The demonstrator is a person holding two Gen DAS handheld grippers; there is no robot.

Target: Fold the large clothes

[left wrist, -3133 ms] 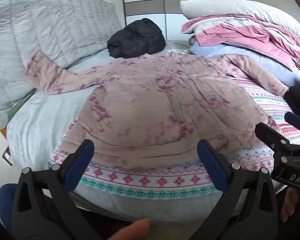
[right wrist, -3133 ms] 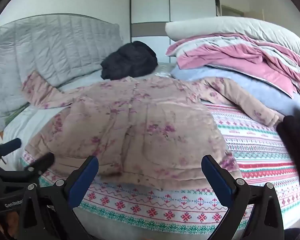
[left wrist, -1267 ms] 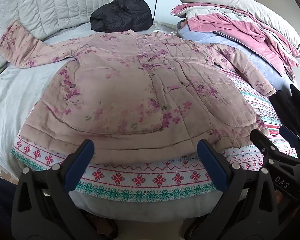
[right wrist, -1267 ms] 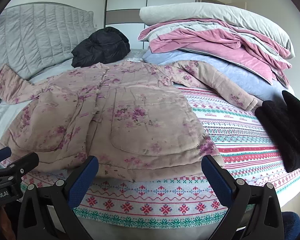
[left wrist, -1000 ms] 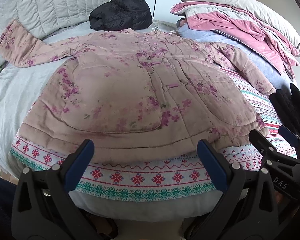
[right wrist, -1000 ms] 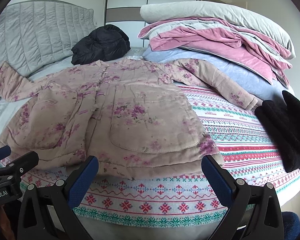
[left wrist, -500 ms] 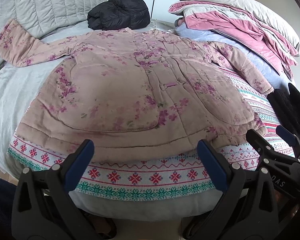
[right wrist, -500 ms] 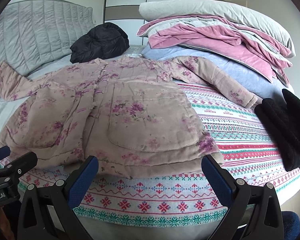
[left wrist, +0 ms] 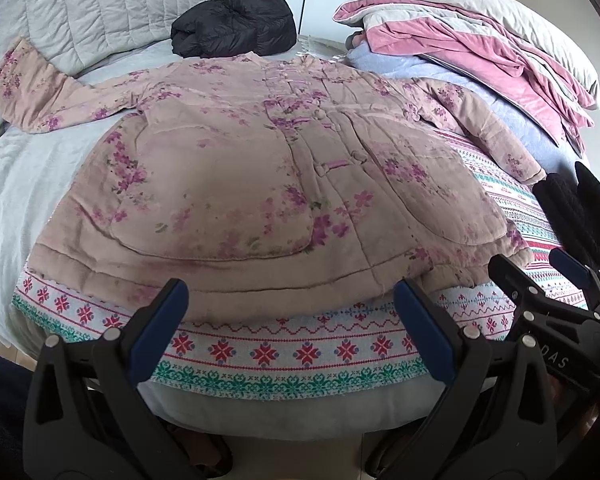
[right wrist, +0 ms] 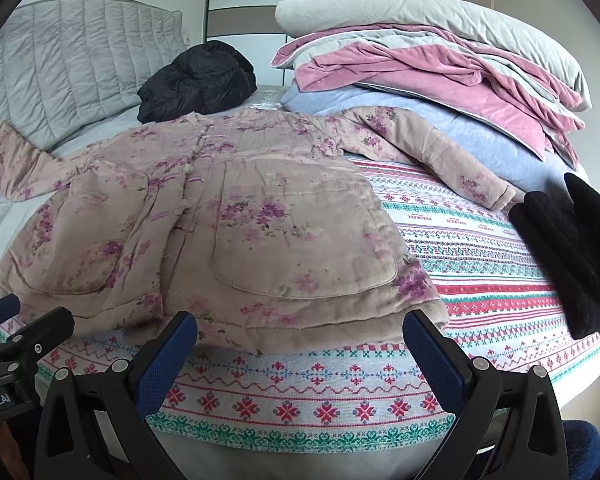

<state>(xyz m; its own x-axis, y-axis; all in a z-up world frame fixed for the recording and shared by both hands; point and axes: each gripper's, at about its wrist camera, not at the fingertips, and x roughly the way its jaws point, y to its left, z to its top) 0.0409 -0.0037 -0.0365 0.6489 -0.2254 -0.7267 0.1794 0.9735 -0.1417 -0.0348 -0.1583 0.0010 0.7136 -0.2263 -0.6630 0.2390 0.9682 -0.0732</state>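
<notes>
I see the bed (left wrist: 52, 184) first, the biggest thing here; the big pink coat with purple flowers (left wrist: 260, 184) lies flat on it, front side up, with its bottom edge near me at 6 o'clock and its collar far away at 12 o'clock; it is not folded yet, I think.

The pile of blankets (right wrist: 440, 80) sits at 2 o'clock; the coat's right sleeve (right wrist: 440, 160) rests up against it; if I swing that sleeve over too fast, it could catch on the pile and pull a blanket down.

The coat looks thick and puffy; I think a fold may spring back open, or the hem may slip out if I pinch only the top layer.

The striped knit blanket (left wrist: 292, 352) lies right under the hem; I could grab it by mistake together with the coat, and then the whole cover would lift.

The black jacket (left wrist: 232, 20) sits at 12 o'clock just behind the collar; the small black fuzzy thing (right wrist: 572, 256) lies at 3 o'clock, near the cuff; a swept sleeve may knock it off the bed.

My left gripper (left wrist: 288, 312) is wide open and holds nothing; my right gripper (right wrist: 300, 344) is wide open too, empty, just short of the hem.
</notes>
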